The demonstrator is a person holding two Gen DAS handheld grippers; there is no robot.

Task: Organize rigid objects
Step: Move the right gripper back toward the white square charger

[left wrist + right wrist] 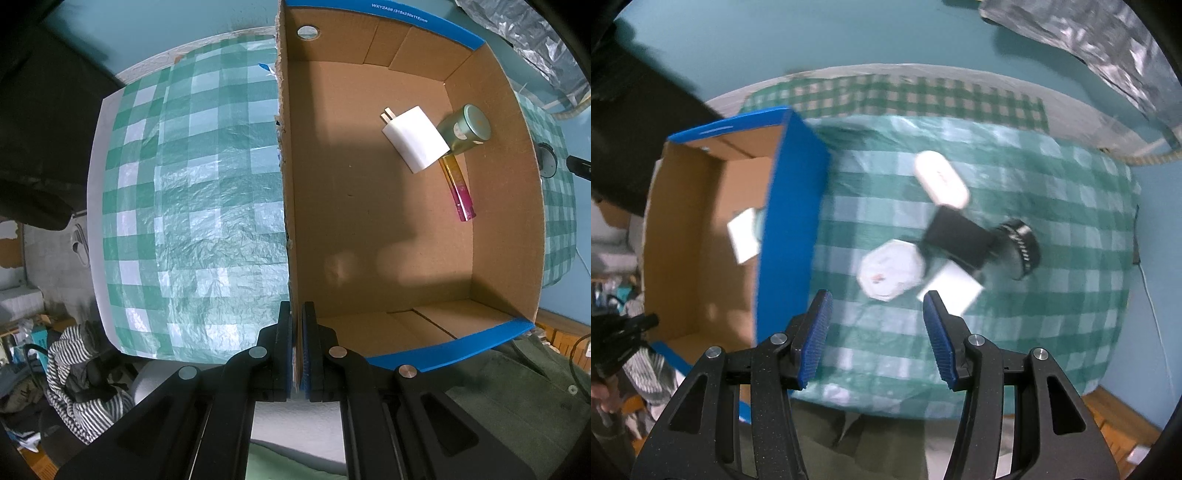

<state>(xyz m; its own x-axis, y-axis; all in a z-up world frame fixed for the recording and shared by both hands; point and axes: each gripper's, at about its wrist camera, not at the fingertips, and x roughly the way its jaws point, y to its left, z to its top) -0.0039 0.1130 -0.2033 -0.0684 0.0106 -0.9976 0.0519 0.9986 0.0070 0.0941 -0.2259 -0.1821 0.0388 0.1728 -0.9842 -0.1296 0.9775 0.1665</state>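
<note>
My left gripper [297,347] is shut on the left wall of the cardboard box [288,184], near its front corner. Inside the box lie a white charger [413,138], a green-lidded jar [466,127] and a pink and gold tube [460,188]. My right gripper [877,332] is open and empty above the checked tablecloth, right of the box [783,229]. Ahead of it on the cloth lie a white octagonal case [890,269], a white flat block [951,291], a black block [956,236], a black ring-shaped object [1021,247] and a white oval case [942,181].
The green checked cloth [192,206] covers the table left of the box and under the loose objects [1052,295]. Crumpled silver foil [1108,55] hangs at the upper right. Clutter and striped fabric [81,384] lie below the table's left edge.
</note>
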